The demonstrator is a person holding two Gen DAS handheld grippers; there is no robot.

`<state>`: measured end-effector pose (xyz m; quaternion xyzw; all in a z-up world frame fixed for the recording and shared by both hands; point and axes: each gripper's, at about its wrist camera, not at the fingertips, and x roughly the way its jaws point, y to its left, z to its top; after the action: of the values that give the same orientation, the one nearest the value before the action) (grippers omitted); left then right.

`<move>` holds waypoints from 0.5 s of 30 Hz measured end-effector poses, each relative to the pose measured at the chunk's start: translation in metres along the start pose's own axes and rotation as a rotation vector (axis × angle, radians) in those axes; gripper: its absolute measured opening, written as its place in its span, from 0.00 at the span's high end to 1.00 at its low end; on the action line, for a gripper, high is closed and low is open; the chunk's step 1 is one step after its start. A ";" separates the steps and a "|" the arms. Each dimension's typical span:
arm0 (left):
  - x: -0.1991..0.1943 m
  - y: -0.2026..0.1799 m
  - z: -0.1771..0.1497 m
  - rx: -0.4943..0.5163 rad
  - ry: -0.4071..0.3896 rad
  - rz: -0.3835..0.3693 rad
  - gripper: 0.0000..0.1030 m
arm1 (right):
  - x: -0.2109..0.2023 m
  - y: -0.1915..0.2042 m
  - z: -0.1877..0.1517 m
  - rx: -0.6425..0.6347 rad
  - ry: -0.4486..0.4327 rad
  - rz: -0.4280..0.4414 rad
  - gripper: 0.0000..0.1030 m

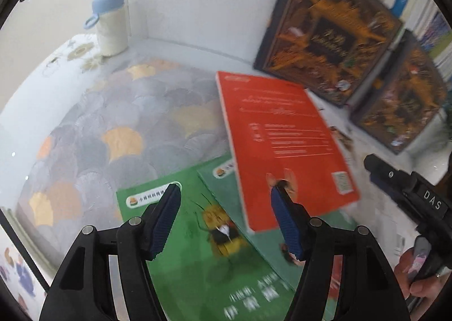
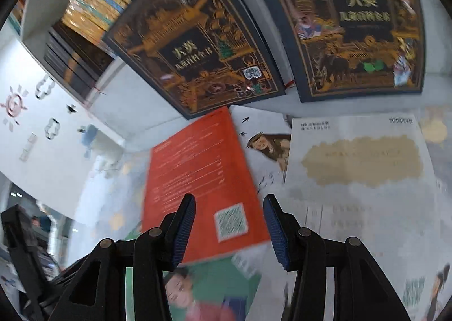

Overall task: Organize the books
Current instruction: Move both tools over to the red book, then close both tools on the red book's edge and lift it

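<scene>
Books (image 1: 285,146) lie overlapped: orange, back cover up, apparently topmost.

1. A bottle (image 1: 111,24) with a blue lid stands far left by the wall.
2. A fan-patterned mat (image 1: 118,129) in grey and gold covers the bench.
3. Stickers (image 2: 17,105) dot the white wall (image 1: 50,4).

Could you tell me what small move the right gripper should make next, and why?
Probably ease the right gripper down onto the near edge of the orange book. Its jaws stand open and empty with that edge between them, and the book lies loose on top of the green books.
</scene>
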<state>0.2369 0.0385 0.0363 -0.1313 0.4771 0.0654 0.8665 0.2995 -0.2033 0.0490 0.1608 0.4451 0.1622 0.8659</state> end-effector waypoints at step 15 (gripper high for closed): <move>0.023 -0.010 -0.011 0.157 0.085 -0.117 0.33 | 0.036 0.039 -0.033 -0.255 0.136 -0.065 0.44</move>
<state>0.2425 0.0259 0.0134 -0.0933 0.5086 -0.0284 0.8554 0.2874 -0.1490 0.0213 0.0238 0.4834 0.2000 0.8519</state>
